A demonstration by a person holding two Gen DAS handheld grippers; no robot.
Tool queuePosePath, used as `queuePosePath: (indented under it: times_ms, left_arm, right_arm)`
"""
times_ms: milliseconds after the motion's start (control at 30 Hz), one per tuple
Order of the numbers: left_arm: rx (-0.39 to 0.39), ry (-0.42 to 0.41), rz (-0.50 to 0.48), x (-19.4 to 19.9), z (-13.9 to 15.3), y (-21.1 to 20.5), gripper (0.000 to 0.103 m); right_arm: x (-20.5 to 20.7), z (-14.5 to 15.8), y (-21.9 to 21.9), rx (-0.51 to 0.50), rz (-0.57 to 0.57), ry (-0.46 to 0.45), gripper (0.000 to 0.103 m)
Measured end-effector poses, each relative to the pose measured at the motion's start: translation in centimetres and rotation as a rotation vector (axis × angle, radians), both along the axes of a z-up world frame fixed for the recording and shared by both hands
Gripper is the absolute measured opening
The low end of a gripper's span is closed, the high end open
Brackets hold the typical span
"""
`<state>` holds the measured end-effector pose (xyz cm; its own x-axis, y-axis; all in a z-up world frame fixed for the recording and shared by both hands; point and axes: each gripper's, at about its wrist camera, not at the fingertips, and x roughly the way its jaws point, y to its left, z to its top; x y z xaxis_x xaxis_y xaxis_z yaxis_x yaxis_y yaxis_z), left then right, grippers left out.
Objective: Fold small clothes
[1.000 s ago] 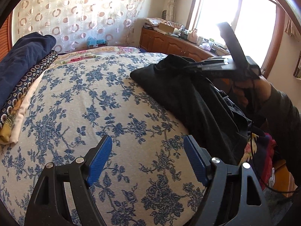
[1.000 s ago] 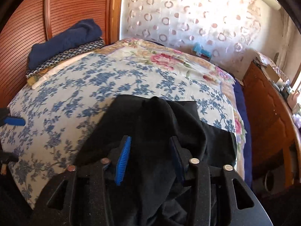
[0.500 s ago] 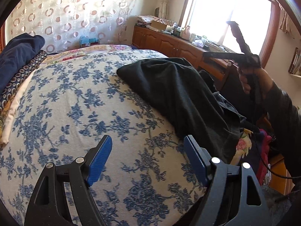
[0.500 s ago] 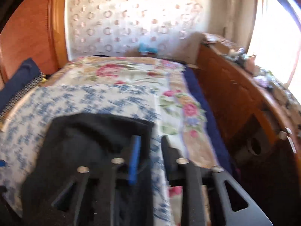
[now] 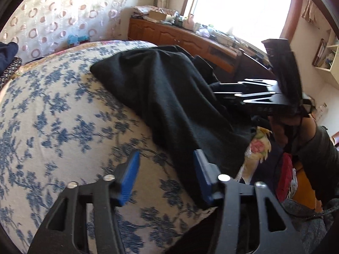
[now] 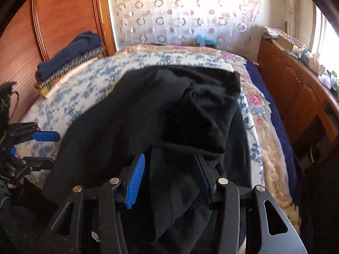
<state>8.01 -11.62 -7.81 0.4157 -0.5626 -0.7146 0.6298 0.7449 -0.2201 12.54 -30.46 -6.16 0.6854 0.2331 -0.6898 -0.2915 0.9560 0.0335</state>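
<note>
A black garment [image 5: 169, 97] lies rumpled over the right side of the bed with the blue-flowered cover [image 5: 63, 127]; it also fills the middle of the right wrist view [image 6: 169, 110]. My left gripper [image 5: 166, 175] is open and empty, its right finger at the garment's near edge. My right gripper [image 6: 169, 177] is open with black cloth lying between and under its fingers; it also shows at the garment's right side in the left wrist view [image 5: 254, 95]. The left gripper shows at the left edge of the right wrist view [image 6: 36, 146].
A stack of folded clothes [image 6: 70, 59] topped by a dark blue piece sits at the bed's head against the wooden headboard [image 6: 59, 21]. A wooden sideboard [image 6: 296, 89] with clutter runs along the right wall under the window. Coloured clothes [image 5: 284, 177] hang beside the bed.
The right gripper has come back down onto the black garment and opened wider. The left gripper has moved right toward the garment's edge, its jaws somewhat narrower than before.
</note>
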Motion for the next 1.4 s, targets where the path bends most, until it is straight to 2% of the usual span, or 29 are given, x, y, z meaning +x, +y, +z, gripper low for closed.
queuePosePath:
  times_ms: [67,100,133,167,233,300,367,500,567,700,767,833,900,933,1000,1033,1067,1133,1267,1367,1400]
  left_arm:
    - [0.004,0.015,-0.017,-0.5,-0.3,-0.5,0.043]
    - [0.004,0.019,-0.025,-0.7,-0.4,-0.7,0.038]
    - [0.002,0.021,-0.034,-1.1,-0.4,-1.0,0.033]
    - [0.000,0.025,-0.048,-1.4,-0.5,-1.3,0.030]
    - [0.012,0.026,-0.068,-2.0,-0.5,-1.8,0.013]
    - [0.015,0.003,-0.080,-2.7,0.1,-2.0,0.010]
    - [-0.016,-0.004,-0.098,-3.7,1.1,-2.1,0.010]
    - [-0.035,-0.019,-0.127,-5.3,2.8,-2.4,0.009]
    - [-0.005,-0.029,-0.122,-5.5,2.7,-2.7,0.010]
    - [0.048,-0.030,-0.081,-4.8,2.1,-2.7,0.010]
    - [0.052,-0.024,-0.062,-4.3,2.0,-2.3,0.017]
    - [0.066,-0.025,-0.051,-4.0,1.9,-2.1,0.032]
    - [0.071,-0.024,-0.043,-3.8,1.6,-1.8,0.042]
    - [0.069,-0.017,-0.045,-3.7,1.4,-1.8,0.042]
    - [0.066,0.003,-0.051,-3.5,0.9,-2.0,0.042]
    - [0.064,0.011,-0.050,-3.4,0.7,-2.1,0.042]
    - [0.064,0.020,-0.052,-3.4,0.4,-2.2,0.042]
    - [0.062,0.029,-0.065,-3.4,0.1,-2.4,0.042]
    - [0.072,0.018,-0.080,-3.9,0.2,-3.1,0.042]
    - [0.068,0.030,-0.114,-4.1,0.0,-3.7,0.029]
    - [0.071,0.031,-0.120,-4.1,0.0,-3.8,0.020]
  right_arm:
    - [-0.2,0.1,-0.7,-0.018,-0.006,-0.004,0.048]
    - [-0.3,0.0,-1.1,-0.006,-0.010,-0.011,0.041]
    - [-0.7,0.1,-1.4,0.009,-0.012,-0.020,0.015]
    - [-1.1,0.1,-1.6,0.023,-0.009,-0.025,0.004]
    - [-2.6,0.3,-2.1,0.040,-0.007,-0.052,0.004]
    - [-4.2,0.4,-2.8,0.068,-0.037,-0.088,0.004]
    - [-6.4,1.1,-4.5,0.102,-0.088,-0.123,0.004]
    - [-10.5,1.9,-8.0,0.146,-0.185,-0.162,0.004]
    - [-12.2,1.7,-8.7,0.134,-0.219,-0.158,0.004]
    - [-13.0,-0.1,-9.5,0.143,-0.244,-0.088,0.004]
    - [-12.8,-0.2,-9.8,0.149,-0.248,-0.054,0.004]
    - [-12.1,-0.7,-9.4,0.128,-0.220,-0.012,0.004]
    - [-12.1,-0.6,-9.0,0.097,-0.209,-0.004,0.004]
    - [-12.1,-0.5,-9.0,0.090,-0.199,-0.005,0.004]
    - [-11.9,0.0,-9.3,0.082,-0.209,-0.026,0.017]
    - [-11.9,0.4,-9.6,0.081,-0.225,-0.044,0.033]
    - [-12.1,0.7,-9.7,0.091,-0.239,-0.065,0.045]
    - [-12.3,1.1,-9.8,0.113,-0.260,-0.102,0.047]
    - [-12.5,1.1,-9.4,0.109,-0.261,-0.119,0.047]
    - [-12.6,0.7,-8.7,0.135,-0.221,-0.111,0.048]
    - [-12.5,0.6,-8.4,0.137,-0.207,-0.111,0.048]
